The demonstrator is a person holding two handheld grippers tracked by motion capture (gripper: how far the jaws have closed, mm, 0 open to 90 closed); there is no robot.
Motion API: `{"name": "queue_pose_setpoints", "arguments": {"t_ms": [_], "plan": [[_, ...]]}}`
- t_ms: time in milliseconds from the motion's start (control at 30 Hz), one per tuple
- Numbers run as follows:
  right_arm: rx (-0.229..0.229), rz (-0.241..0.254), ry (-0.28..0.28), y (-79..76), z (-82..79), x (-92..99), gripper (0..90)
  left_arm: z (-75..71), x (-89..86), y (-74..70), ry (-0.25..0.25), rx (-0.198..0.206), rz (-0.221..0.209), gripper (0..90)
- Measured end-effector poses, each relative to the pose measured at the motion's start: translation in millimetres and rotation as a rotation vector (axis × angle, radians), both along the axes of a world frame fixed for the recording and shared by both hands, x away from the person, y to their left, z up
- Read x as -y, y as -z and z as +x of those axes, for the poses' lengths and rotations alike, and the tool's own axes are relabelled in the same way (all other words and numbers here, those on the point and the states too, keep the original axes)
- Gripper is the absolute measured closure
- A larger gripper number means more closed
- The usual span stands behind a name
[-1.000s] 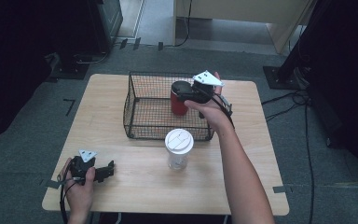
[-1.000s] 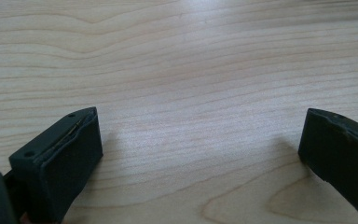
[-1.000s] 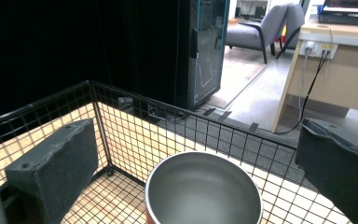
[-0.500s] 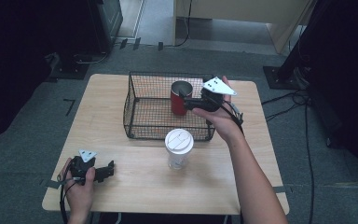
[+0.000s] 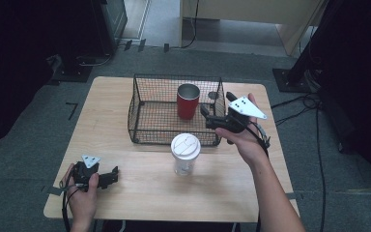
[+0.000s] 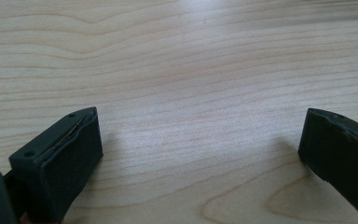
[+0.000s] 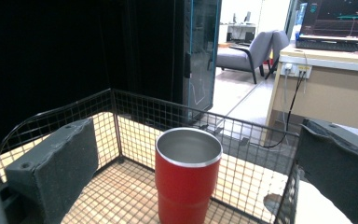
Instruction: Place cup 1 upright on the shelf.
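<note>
- Pale wooden tabletop (image 5: 125, 111) with wavy grain, set on grey carpeted floor (image 5: 24, 145), dark cabinets and cables behind.
- Black wire basket (image 5: 145, 116) standing at the far middle of the tabletop, open at the top, wood showing through its mesh floor.
- Red cup (image 5: 188, 101) upright inside the basket, toward its right half: matte red body, bare metal rim and silvery inside, nothing visible in it. Same cup (image 7: 188, 175) in the right gripper view, centred between the jaws but farther off, touched by neither; its base cut off by the bottom edge.
- Right hand-held gripper (image 5: 206, 114) held above the basket's right end, just beside the cup, jaws spread wide with nothing between them; grey three-cornered plate (image 5: 245, 107) on top.
- Left hand-held gripper (image 5: 113, 175) resting low at the near left corner of the tabletop, well apart from the basket; jaws wide apart over bare wood in the left gripper view, gripping nothing.
- Clear tumbler with white lid (image 5: 185, 153) standing on the tabletop just in front of the basket, between the two hands; contents hard to make out.
- Small dark mark on the tabletop past the basket's right wall, too small to identify.
- Desk, monitor and grey chair (image 7: 254, 49) far off in the right gripper view, blurred.
</note>
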State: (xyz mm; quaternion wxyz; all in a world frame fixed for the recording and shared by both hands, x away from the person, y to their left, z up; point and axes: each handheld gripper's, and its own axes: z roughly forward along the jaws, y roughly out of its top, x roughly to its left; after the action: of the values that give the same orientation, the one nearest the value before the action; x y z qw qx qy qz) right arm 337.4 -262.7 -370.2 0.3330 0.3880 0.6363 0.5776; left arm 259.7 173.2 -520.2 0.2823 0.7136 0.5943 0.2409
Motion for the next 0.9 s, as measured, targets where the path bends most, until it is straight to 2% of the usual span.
{"name": "queue_pose_setpoints", "arguments": {"t_ms": [267, 333, 500, 567, 667, 733, 833, 900], "plan": [[0.01, -0.009, 0.001, 12.6, -24.2, 11.9, 0.0, 0.0, 0.0, -0.1, -0.001, -0.001, 0.0, 0.2], [0.009, -0.007, 0.0, 13.6, -26.3, 12.6, 0.0, 0.0, 0.0, 0.0, -0.001, 0.0, 0.0, 0.2], [0.016, 0.003, -0.005, 20.5, -45.1, 15.5, 0.0, 0.0, 0.0, 0.0, -0.001, 0.0, 0.0, 0.2], [0.018, 0.0, -0.005, 21.4, -47.5, 15.6, 0.0, 0.0, 0.1, 0.1, -0.001, 0.0, 0.0, 0.2], [0.016, 0.004, -0.007, 26.2, -61.6, 16.3, 0.0, -0.1, 0.0, -0.1, 0.0, -0.001, 0.0, 0.2], [0.021, 0.003, -0.008, 27.0, -63.6, 16.8, 0.0, -0.1, -0.1, -0.1, 0.0, -0.001, 0.0, 0.2], [0.023, 0.014, 0.004, 30.4, -77.7, 18.2, 0.0, -0.1, -0.1, -0.1, 0.0, -0.001, 0.0, 0.2], [0.025, 0.017, 0.005, 31.4, -80.6, 18.5, 0.0, 0.0, -0.1, 0.0, 0.0, 0.0, 0.0, 0.2]]}}
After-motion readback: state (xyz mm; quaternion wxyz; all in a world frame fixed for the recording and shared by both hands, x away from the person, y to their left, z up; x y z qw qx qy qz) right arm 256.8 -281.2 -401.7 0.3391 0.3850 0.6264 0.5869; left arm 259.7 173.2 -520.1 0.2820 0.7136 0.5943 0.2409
